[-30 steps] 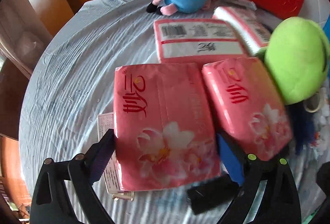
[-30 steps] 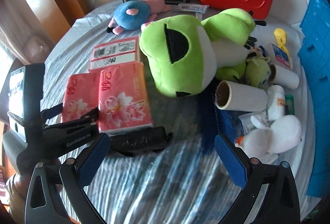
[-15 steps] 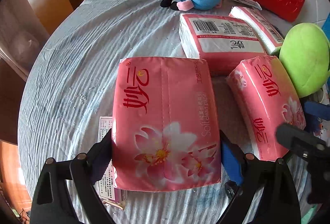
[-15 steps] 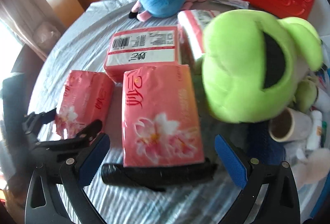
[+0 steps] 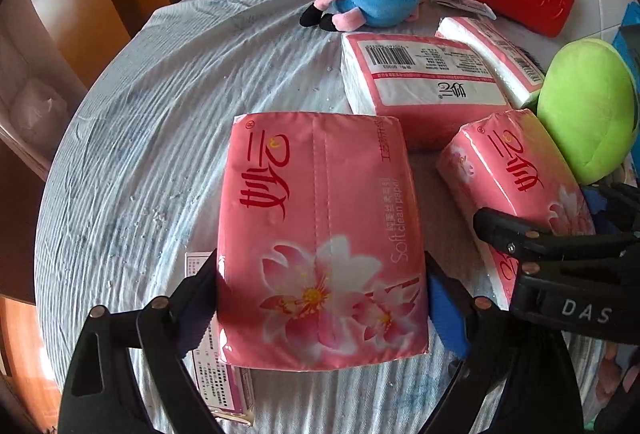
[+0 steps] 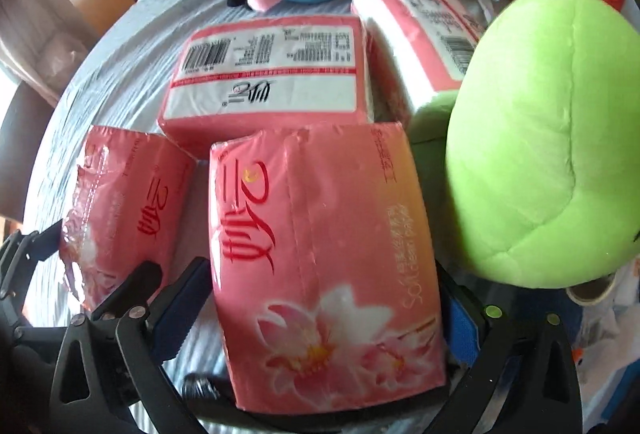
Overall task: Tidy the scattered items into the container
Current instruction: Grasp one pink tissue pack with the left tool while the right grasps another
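Left gripper (image 5: 322,298): fingers clamped on pink tissue pack (image 5: 320,242), raised off tablecloth (image 5: 160,138) since earlier frame. Right gripper (image 6: 320,298): lower and nearer than before, jaws closing around second tissue pack (image 6: 324,258); firm pad contact not confirmed. Green plush (image 6: 540,138) just beside pack.
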A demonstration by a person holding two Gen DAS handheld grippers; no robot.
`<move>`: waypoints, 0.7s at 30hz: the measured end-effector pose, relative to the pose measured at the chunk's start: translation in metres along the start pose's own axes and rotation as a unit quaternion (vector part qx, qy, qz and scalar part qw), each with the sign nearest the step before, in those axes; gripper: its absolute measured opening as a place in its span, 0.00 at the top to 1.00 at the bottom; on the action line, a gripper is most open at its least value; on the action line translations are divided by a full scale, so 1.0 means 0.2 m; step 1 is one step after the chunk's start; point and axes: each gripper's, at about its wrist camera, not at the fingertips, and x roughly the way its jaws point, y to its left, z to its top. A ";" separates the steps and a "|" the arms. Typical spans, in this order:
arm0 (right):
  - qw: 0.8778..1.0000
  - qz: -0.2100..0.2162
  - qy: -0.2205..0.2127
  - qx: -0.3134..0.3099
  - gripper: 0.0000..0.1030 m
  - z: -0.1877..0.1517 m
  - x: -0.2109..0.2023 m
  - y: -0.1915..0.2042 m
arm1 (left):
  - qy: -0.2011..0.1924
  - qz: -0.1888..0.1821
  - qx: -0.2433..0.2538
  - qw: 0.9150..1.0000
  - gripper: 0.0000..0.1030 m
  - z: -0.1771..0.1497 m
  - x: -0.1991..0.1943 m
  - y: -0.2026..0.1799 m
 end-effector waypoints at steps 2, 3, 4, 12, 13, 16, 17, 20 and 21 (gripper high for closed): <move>1.000 0.002 -0.006 0.003 0.17 -0.01 -0.03 0.00 | -0.004 -0.002 0.001 1.000 0.12 0.00 -0.02 0.00; 1.000 0.008 -0.006 0.004 0.17 -0.01 -0.05 0.00 | -0.007 -0.004 0.002 1.000 0.12 0.00 -0.03 -0.01; 1.000 0.011 -0.009 0.005 0.17 -0.02 -0.07 0.00 | -0.011 -0.004 0.003 1.000 0.12 0.00 -0.05 -0.01; 0.996 0.044 -0.079 0.006 0.17 -0.06 -0.45 -0.02 | -0.074 -0.004 -0.005 0.997 0.12 0.04 -0.35 0.00; 0.995 0.046 -0.091 0.004 0.17 -0.07 -0.51 -0.03 | -0.085 -0.005 -0.007 0.996 0.12 0.05 -0.41 -0.01; 0.991 0.052 -0.126 0.000 0.17 -0.08 -0.68 -0.05 | -0.115 -0.004 -0.012 0.993 0.12 0.07 -0.57 -0.05; 0.989 0.052 -0.137 -0.002 0.17 -0.09 -0.74 -0.06 | -0.126 -0.003 -0.012 0.992 0.12 0.07 -0.62 -0.08; 0.983 0.049 -0.177 -0.015 0.17 -0.10 -0.92 -0.11 | -0.154 0.001 -0.017 0.988 0.12 0.07 -0.76 -0.15; 0.980 0.045 -0.190 -0.020 0.17 -0.11 -0.98 -0.13 | -0.162 0.001 -0.019 0.987 0.12 0.07 -0.81 -0.18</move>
